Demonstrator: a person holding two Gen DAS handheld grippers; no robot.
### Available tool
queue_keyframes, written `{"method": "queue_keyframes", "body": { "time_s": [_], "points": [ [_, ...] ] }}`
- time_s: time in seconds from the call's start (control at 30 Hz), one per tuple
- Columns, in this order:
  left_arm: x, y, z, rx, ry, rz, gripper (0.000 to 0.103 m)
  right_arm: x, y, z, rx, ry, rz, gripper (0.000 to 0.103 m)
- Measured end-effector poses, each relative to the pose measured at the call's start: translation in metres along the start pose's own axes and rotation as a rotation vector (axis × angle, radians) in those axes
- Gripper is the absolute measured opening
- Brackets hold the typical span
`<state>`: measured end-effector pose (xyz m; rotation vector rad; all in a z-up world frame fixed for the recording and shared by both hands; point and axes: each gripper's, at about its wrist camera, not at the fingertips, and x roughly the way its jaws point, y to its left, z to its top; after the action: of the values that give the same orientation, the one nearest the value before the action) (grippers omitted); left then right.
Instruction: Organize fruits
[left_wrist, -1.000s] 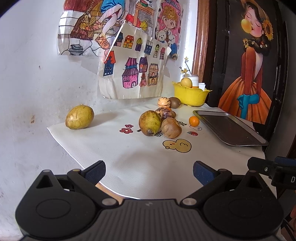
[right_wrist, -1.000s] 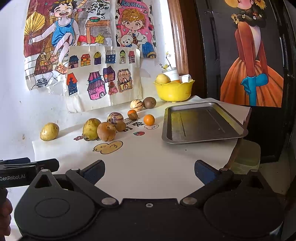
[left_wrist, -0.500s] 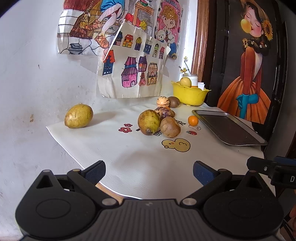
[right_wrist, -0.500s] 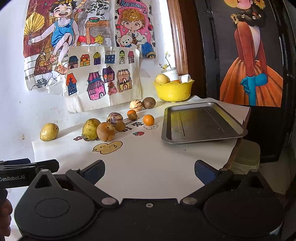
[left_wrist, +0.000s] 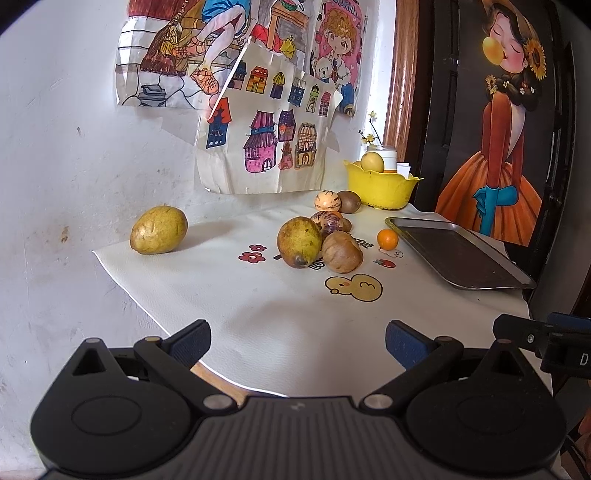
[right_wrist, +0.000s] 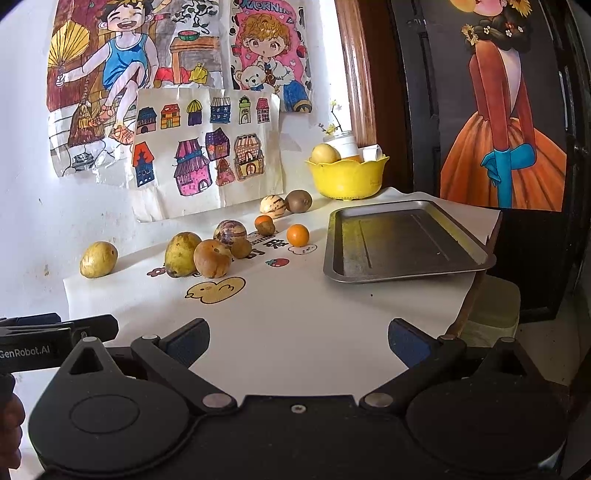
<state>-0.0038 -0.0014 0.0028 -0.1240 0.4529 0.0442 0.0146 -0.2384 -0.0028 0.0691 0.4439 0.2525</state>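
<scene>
Both grippers hang low at the near edge of the table: our left gripper (left_wrist: 297, 343) and our right gripper (right_wrist: 298, 343) each have their blue-padded fingers spread wide with nothing between them. Compared with a second ago, almost nothing has changed. The left view has crept very slightly closer and the right view is as it was, so we judge that sorting has not begun.

On the white mat (right_wrist: 295, 325) the fruits lie loose. One yellow fruit (left_wrist: 159, 230) sits alone to the left, near the wall. A yellow-green fruit (left_wrist: 299, 242) touches a brown fruit (left_wrist: 341, 252), with a purple-streaked one just behind them. A small orange (right_wrist: 298, 235) lies between that cluster and the metal tray (right_wrist: 406, 273), which holds nothing. Farther back, a striped pale fruit and a kiwi sit beside a yellow bowl (right_wrist: 347, 181) that already holds fruit. Every loose fruit is well apart from both grippers.
</scene>
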Motion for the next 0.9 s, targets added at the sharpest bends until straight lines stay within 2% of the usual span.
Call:
{"method": "queue_keyframes", "body": {
  "time_s": [0.9],
  "points": [
    [0.011,0.011,-0.003,-0.036,0.048,-0.029,0.103,0.008,0.005,0.0,-0.031,0.029,0.015,0.103]
  ]
}}
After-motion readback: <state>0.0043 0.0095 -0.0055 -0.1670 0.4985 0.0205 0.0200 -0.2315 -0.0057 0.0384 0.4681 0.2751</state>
